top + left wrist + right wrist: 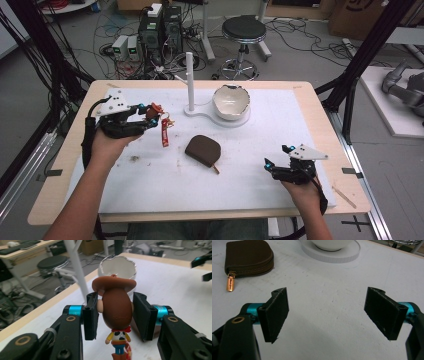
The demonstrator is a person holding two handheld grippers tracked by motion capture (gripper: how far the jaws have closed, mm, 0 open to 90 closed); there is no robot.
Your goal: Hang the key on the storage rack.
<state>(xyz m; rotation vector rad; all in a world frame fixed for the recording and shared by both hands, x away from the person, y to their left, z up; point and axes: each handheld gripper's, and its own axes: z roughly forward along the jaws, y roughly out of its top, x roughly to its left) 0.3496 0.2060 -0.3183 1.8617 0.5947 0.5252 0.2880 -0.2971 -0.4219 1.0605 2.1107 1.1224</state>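
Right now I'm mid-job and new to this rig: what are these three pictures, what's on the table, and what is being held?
A person holds a hand-operated two-jaw clamp in each hand.

The high view looks down on the white table. The other two pictures come from cameras riding on each clamp, looking along its black jaws.

The left gripper is shut on a small cowboy figurine, pads pressing the sides of its head; a red tag hangs below it.

The right gripper is open, holding nothing, above bare table.

On the table lie a brown zip pouch, a cracked-egg-shaped white bowl and a white stand.
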